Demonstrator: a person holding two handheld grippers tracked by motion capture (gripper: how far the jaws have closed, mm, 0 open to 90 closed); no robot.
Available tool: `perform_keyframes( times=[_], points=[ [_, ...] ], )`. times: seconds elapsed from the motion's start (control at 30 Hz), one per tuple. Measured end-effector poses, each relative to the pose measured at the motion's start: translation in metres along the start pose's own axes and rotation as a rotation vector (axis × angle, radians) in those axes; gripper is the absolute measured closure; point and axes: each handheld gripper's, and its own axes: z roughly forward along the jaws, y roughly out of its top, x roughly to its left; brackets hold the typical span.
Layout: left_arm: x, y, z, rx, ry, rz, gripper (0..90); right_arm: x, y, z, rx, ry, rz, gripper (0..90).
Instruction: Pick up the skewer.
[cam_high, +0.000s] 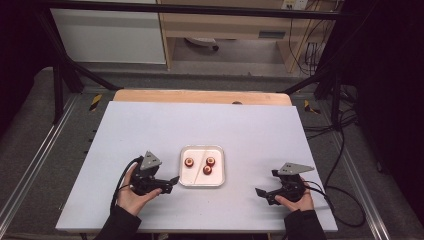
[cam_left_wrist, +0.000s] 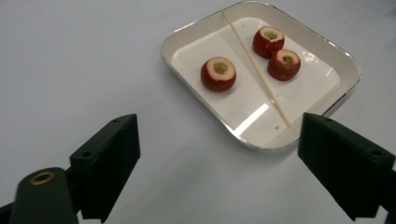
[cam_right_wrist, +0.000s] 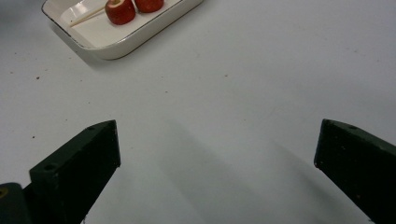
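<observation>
White rounded-square ceramic tray (cam_high: 219, 172) sat at centre of pale grey table (cam_high: 150, 125). Three red cored hawthorn-like fruits (cam_left_wrist: 218, 73) inside; thin wooden skewer (cam_left_wrist: 254, 67) lay across tray, long axis running roughly 11-to-5 in left gripper view, one fruit on its left side, two on its right. Left gripper (cam_high: 167, 186) nearer, tray at its 1 o'clock, just beside; jaws wide apart, holding nothing. Right gripper (cam_high: 265, 194) well apart, tray at 10 o'clock; jaws wide apart, empty. No brands or legible writing seen.
</observation>
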Motion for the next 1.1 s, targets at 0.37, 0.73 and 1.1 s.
perform_keyframes(
  times=[0.37,0.73,1.1],
  points=[
    [-0.020,0.020,0.028,0.050,0.021,-0.030,35.1,0.000,0.000,0.002,0.005,-0.002,-0.001,0.9],
    [-0.042,0.034,0.053,0.134,0.026,-0.026,58.3,0.000,0.000,0.002,0.006,0.000,-0.001,0.9],
    [-0.052,0.040,0.075,0.177,0.036,-0.024,75.6,0.000,0.000,0.002,0.007,0.003,0.000,1.0]
  ],
)
